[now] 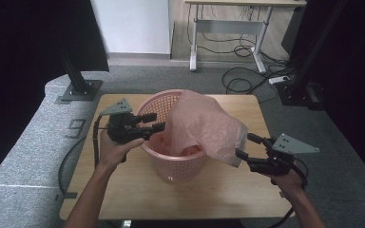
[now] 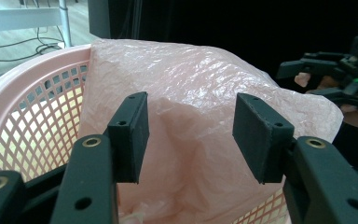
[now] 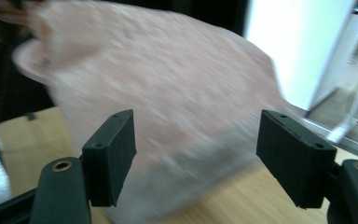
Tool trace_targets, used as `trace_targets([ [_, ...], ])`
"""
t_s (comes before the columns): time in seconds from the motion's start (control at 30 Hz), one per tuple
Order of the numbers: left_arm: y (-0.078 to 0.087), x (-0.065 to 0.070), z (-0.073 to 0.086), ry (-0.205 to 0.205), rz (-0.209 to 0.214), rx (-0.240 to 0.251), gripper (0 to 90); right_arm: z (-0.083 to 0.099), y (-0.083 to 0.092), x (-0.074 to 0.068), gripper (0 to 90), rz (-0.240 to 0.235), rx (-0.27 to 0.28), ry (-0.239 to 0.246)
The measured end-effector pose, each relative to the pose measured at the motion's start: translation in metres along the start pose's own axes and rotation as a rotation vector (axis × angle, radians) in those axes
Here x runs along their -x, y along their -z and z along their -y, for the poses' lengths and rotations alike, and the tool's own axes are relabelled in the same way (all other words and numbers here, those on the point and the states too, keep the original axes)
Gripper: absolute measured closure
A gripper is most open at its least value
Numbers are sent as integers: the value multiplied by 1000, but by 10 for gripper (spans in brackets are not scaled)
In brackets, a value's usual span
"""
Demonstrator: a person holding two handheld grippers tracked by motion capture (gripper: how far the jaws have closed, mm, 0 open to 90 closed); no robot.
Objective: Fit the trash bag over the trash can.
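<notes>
A pink lattice basket (image 1: 173,168) stands in the middle of the wooden table (image 1: 123,190). A crinkled translucent pink plastic bag (image 1: 204,123) sits in it and spills over its right rim. My left gripper (image 1: 158,121) hovers open at the basket's left rim, jaws pointing at the bag (image 2: 200,102) with nothing between them. The basket wall (image 2: 37,116) shows at the left of that view. My right gripper (image 1: 246,146) is open at the bag's hanging right corner, one jaw on each side of the blurred bag (image 3: 168,93), not closed on it.
The table sits on grey carpet (image 1: 28,142). Black stand bases (image 1: 78,90) (image 1: 299,92) flank its far corners, with cables (image 1: 247,80) on the floor and a desk frame (image 1: 228,28) behind. Bare tabletop (image 3: 242,205) lies in front of the basket.
</notes>
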State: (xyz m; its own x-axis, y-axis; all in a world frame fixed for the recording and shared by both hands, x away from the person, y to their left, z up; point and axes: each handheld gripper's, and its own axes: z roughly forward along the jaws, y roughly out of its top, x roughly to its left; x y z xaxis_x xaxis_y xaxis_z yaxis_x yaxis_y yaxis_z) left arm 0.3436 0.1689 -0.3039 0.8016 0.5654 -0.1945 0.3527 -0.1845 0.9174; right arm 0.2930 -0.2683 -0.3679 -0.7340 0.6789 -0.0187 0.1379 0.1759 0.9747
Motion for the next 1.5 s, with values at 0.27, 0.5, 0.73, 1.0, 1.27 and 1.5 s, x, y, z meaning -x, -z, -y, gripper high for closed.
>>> trace_targets([
  [0.27,1,0,-1,0,-3,2,452,33,9,30,304,89,-27,-82],
  [0.5,-1,1,-2,-1,-2,-1,452,21,-3,26,311,67,4,-77],
  [0.73,-1,8,-7,-18,11,6,450,-25,-11,7,323,4,68,-14],
  [1.0,1,17,-7,-42,32,6,430,-61,-37,-25,538,-96,41,32],
  [1.27,14,18,1,-69,51,3,397,-68,-64,-36,595,-117,-2,37],
  [1.5,32,20,12,-121,72,7,354,-72,-73,-34,595,-115,-20,3],
])
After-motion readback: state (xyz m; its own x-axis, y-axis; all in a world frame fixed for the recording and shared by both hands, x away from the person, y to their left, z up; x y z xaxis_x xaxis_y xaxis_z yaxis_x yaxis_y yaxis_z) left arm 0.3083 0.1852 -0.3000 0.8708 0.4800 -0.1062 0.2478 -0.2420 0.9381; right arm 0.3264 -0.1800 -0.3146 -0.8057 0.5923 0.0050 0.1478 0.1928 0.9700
